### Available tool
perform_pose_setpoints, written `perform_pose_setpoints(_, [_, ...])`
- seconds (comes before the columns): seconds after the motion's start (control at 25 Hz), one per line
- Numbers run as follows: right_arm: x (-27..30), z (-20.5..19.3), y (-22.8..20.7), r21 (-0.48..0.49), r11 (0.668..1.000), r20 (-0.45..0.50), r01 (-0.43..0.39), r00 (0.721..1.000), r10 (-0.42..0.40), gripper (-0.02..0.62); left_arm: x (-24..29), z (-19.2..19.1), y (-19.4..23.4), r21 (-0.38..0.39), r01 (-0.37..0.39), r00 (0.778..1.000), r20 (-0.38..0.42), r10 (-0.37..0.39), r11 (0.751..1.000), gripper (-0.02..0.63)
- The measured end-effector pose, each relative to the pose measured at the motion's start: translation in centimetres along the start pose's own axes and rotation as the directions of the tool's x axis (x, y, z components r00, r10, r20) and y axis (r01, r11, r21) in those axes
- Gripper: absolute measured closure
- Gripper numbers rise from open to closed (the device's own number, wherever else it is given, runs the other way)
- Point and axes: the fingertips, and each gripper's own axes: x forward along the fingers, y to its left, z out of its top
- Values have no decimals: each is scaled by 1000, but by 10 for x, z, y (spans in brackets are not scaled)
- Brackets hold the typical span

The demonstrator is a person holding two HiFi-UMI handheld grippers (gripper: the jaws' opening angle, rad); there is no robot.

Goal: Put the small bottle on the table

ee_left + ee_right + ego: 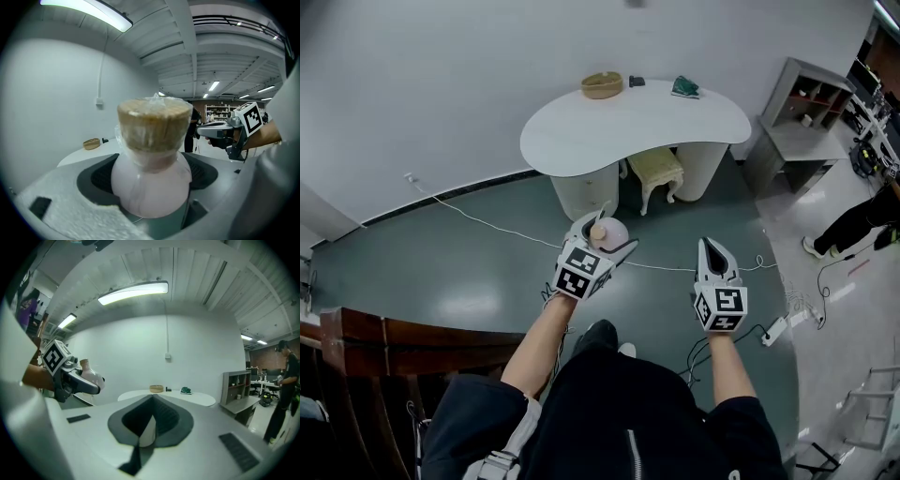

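A small round pink bottle (612, 233) with a cork stopper sits between the jaws of my left gripper (614, 231), which is shut on its belly. In the left gripper view the bottle (152, 187) stands upright and fills the middle, cork on top. My right gripper (711, 247) hangs to the right at about the same height, shut with nothing in it; its jaws meet in a point (152, 399). The white kidney-shaped table (619, 131) lies ahead across the green floor, well beyond both grippers. From the right gripper view the left gripper (70, 376) and the bottle (91, 373) show at the left.
On the table's far edge lie a woven basket (602, 84), a small black object (637, 82) and a green thing (684, 87). A stool (656, 167) stands under the table. A grey shelf unit (797, 122) and a person (862, 220) are at the right; brown wooden furniture (394, 342) at the left. Cables cross the floor.
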Motion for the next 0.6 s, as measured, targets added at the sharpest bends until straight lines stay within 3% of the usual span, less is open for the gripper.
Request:
perform_pose_setpoints(0.28, [21,-10,-26,8,1000,-22,25,999,-25,594,38,5,7,7,28,1000,-14,-28,1000,195])
perform_pose_setpoints(0.6, [83,-18,-60,24,998,-51,61,997,-60,595,103,14,47,8,64,998,-21,-64,998,195])
